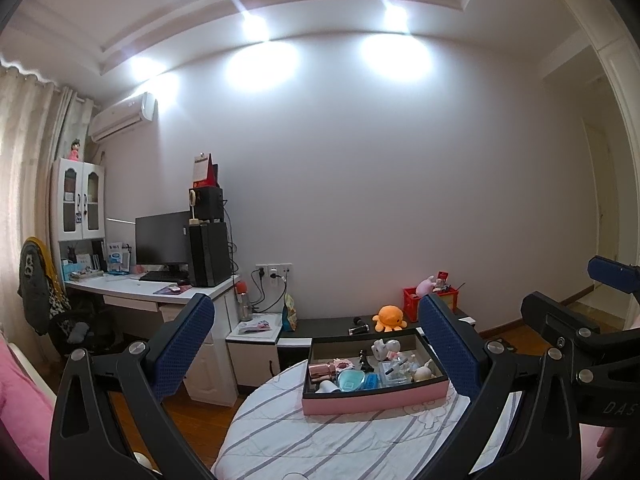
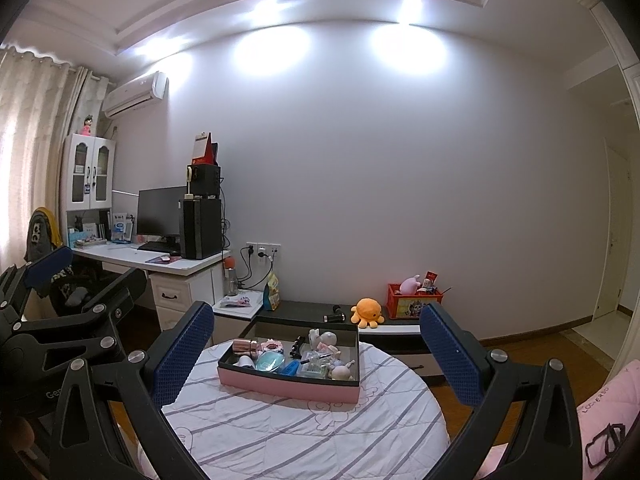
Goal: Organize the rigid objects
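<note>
A pink box with a black lining (image 1: 372,402) (image 2: 288,388) stands on a round table under a striped white cloth (image 1: 320,444) (image 2: 304,432). Several small items fill it: a teal compact (image 1: 350,380) (image 2: 269,361), rose-gold tubes (image 1: 322,370) (image 2: 245,346), a white figurine (image 1: 385,349) (image 2: 322,338), a clear bottle (image 1: 394,372). My left gripper (image 1: 316,344) hangs open, well short of the box and above the table's near side. My right gripper (image 2: 316,350) is open too, nothing between its pads. Each gripper shows at the edge of the other's view.
Behind the table runs a low black bench (image 2: 304,308) with an orange plush octopus (image 1: 390,317) (image 2: 368,311), a black torch (image 2: 334,317) and a red crate of toys (image 2: 412,304). A white desk with monitor and computer tower (image 1: 208,254) stands left. Pink bedding (image 2: 608,412) lies right.
</note>
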`<state>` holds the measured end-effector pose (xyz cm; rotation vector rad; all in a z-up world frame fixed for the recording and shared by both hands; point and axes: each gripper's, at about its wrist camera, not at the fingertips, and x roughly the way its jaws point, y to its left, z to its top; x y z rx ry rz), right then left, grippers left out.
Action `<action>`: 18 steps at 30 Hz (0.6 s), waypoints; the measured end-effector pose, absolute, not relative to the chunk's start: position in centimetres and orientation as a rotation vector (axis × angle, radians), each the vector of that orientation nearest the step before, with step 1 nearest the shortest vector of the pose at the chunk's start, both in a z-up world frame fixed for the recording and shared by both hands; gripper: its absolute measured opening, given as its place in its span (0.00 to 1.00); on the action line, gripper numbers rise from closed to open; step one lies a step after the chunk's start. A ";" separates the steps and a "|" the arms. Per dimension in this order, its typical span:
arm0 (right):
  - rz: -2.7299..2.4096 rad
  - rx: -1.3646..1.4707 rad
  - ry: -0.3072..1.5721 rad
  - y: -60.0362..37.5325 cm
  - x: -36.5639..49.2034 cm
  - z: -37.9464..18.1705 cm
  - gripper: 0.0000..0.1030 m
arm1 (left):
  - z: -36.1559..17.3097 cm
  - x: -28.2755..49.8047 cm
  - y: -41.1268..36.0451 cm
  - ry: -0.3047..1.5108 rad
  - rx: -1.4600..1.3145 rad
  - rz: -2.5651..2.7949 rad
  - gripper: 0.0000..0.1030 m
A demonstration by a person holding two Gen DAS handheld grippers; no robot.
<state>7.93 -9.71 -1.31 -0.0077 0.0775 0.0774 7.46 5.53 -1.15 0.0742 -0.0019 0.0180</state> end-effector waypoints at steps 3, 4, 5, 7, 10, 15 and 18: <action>0.077 -0.007 0.080 -9.8 8.0 -1.3 1.00 | -1.2 7.5 5.5 -0.003 0.074 0.018 1.00; 0.076 -0.009 0.080 -9.7 8.0 -1.3 1.00 | -1.2 7.5 5.5 -0.005 0.074 0.016 1.00; 0.077 -0.009 0.080 -9.8 7.9 -1.4 1.00 | -1.3 7.4 5.6 -0.010 0.068 0.006 1.00; 0.079 -0.008 0.080 -9.7 7.9 -1.4 1.00 | -1.5 7.4 5.7 -0.013 0.061 -0.002 1.00; 0.078 -0.011 0.078 -9.6 7.8 -1.5 1.00 | -1.6 7.5 5.9 -0.004 0.046 -0.009 1.00; 0.083 -0.010 0.082 -9.6 8.0 -1.5 1.00 | -1.6 7.4 6.0 -0.007 0.049 -0.005 1.00; 0.080 -0.012 0.080 -9.5 8.0 -1.4 1.00 | -1.6 7.4 6.0 -0.007 0.052 0.000 1.00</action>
